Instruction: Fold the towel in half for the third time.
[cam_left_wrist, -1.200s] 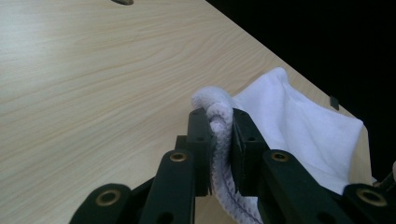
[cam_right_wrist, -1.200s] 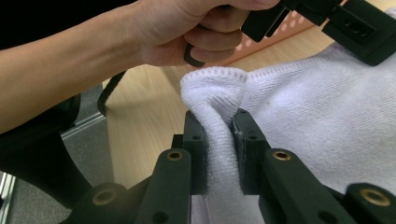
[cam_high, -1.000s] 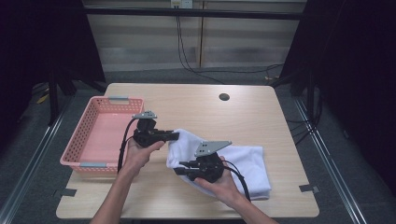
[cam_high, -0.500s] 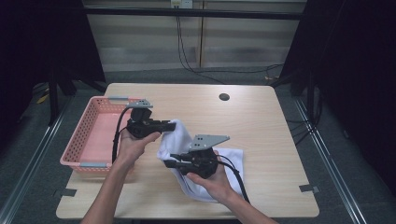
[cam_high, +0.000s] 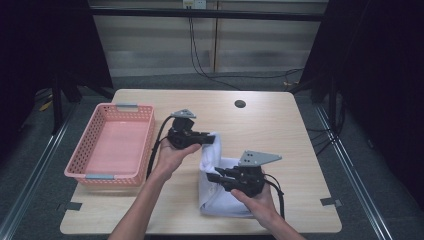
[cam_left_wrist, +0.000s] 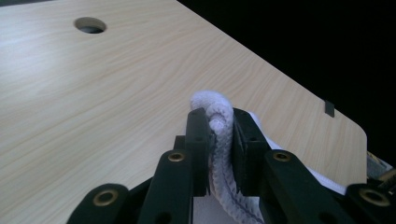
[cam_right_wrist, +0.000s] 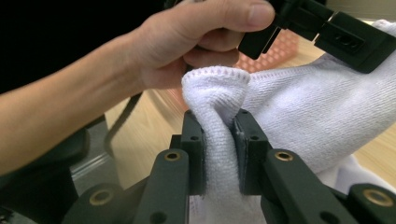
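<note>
A person is lifting a white towel (cam_high: 220, 195) off a pale wooden surface (cam_high: 280, 130), one hand-held gripper working each end of a hemmed edge. The left gripper (cam_high: 206, 139) is pinching a bunched fold of the stitched hem between its black fingers (cam_left_wrist: 198, 140), holding it just clear of the wood, while the right gripper (cam_high: 215, 176) is clamping a second thick fold between its fingers (cam_right_wrist: 194, 144), nearer the person. The rest of the cloth is hanging between the two grips and lying crumpled at the near edge of the surface. A pink basket (cam_high: 80, 167) is standing to the left, beside the left hand (cam_high: 172, 155). The towel looks light, soft and limp, likely to sag and slide wherever it is unsupported; the doubled hem appears the surest place to grip, since the single looped layer could slip out of the fingers.
</note>
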